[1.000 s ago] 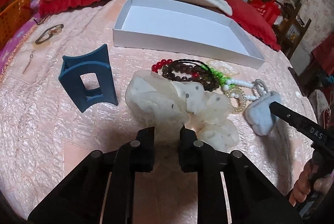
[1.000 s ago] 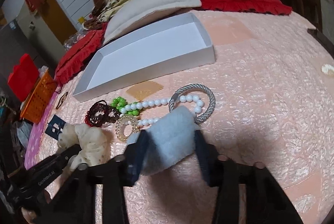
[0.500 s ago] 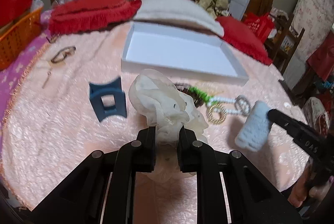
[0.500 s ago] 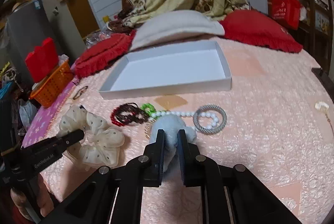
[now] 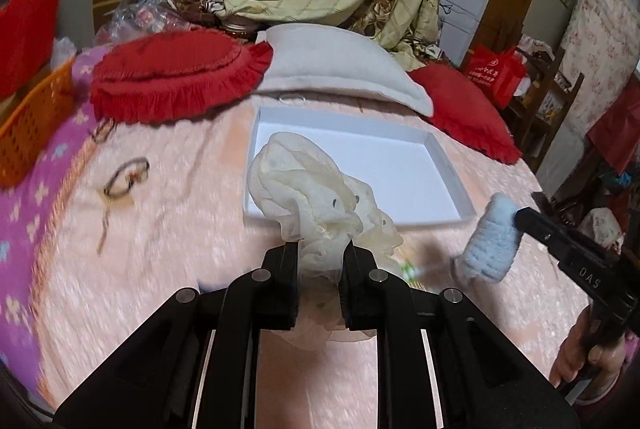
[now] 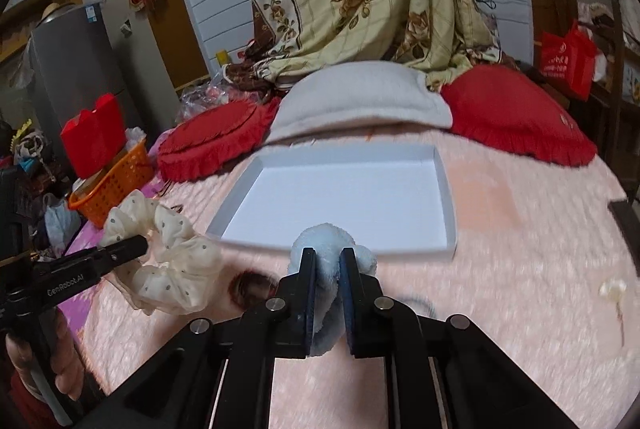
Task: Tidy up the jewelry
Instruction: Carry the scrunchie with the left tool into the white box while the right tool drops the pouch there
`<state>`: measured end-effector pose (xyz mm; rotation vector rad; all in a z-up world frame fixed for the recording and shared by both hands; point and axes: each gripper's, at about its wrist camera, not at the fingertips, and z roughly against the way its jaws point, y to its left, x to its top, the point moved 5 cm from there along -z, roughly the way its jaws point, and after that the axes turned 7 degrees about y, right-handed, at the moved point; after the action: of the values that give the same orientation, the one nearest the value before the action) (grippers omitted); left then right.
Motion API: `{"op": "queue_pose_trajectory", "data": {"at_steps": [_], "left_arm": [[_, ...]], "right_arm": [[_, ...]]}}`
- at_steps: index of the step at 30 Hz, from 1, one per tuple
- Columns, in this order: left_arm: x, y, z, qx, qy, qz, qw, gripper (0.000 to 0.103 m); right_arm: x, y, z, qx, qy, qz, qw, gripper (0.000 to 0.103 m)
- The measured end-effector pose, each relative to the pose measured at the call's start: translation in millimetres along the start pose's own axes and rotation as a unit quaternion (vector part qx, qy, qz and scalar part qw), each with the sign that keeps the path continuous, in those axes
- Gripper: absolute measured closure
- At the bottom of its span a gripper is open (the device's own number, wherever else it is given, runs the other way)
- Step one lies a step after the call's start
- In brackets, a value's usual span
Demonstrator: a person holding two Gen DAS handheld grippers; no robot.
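Note:
My left gripper (image 5: 321, 257) is shut on a cream dotted scrunchie (image 5: 312, 189) and holds it in the air before the white shallow box (image 5: 400, 169). In the right wrist view the scrunchie (image 6: 168, 257) hangs at the left. My right gripper (image 6: 327, 265) is shut on a light blue fluffy scrunchie (image 6: 326, 249), raised just in front of the box (image 6: 344, 197). It also shows in the left wrist view (image 5: 490, 245) at the right. A dark bead bracelet (image 6: 252, 287) lies blurred on the pink bedspread below.
Red cushions (image 5: 176, 77) and a white pillow (image 5: 336, 69) lie behind the box. An orange basket (image 6: 112, 185) stands at the left edge. A hair clip (image 5: 126, 179) lies on the bedspread at left. A small pale item (image 6: 612, 289) lies at right.
Both grippers have closed on their scrunchies, lifted them off the bedspread and moved toward the white box. The bead jewelry stays below, now mostly hidden.

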<state>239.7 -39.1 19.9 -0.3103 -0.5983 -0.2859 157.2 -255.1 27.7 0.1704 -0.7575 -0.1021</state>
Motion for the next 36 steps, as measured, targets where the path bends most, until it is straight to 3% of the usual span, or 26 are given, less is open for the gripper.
{"op": "queue_pose_trajectory", "data": {"at_steps": [8, 12, 20, 23, 25, 27, 31, 32, 34, 36], "left_arm": [[65, 9, -59, 0.062, 0.024, -0.018, 0.9976, 0.089], [86, 15, -108, 0.099, 0.051, -0.025, 0.9935, 0.089], [120, 32, -180, 0.114, 0.088, 0.004, 0.9896, 0.088], [125, 39, -197, 0.114, 0.092, 0.020, 0.9890, 0.088], [126, 44, -203, 0.113, 0.091, 0.028, 0.9890, 0.083], [125, 46, -206, 0.096, 0.097, 0.037, 0.9900, 0.066], [123, 49, -204, 0.054, 0.096, 0.058, 0.9922, 0.055], [123, 50, -202, 0.045, 0.095, 0.060, 0.9926, 0.054], [122, 50, -193, 0.031, 0.094, 0.067, 0.9929, 0.053], [123, 49, -181, 0.022, 0.088, 0.071, 0.9933, 0.053]], "right_arm": [[59, -33, -58, -0.033, 0.031, -0.009, 0.999, 0.092], [89, -56, -94, -0.042, 0.047, -0.034, 0.997, 0.092], [119, -96, -173, -0.068, 0.096, -0.063, 0.991, 0.092], [120, -107, -187, -0.078, 0.105, -0.068, 0.989, 0.092], [120, -113, -196, -0.078, 0.111, -0.070, 0.988, 0.092], [118, -122, -201, -0.071, 0.117, -0.085, 0.987, 0.092], [116, -128, -203, -0.036, 0.118, -0.112, 0.986, 0.091], [116, -130, -201, -0.027, 0.118, -0.118, 0.986, 0.088], [116, -132, -196, -0.008, 0.116, -0.133, 0.984, 0.065], [118, -133, -187, -0.007, 0.103, -0.142, 0.985, 0.062]]}}
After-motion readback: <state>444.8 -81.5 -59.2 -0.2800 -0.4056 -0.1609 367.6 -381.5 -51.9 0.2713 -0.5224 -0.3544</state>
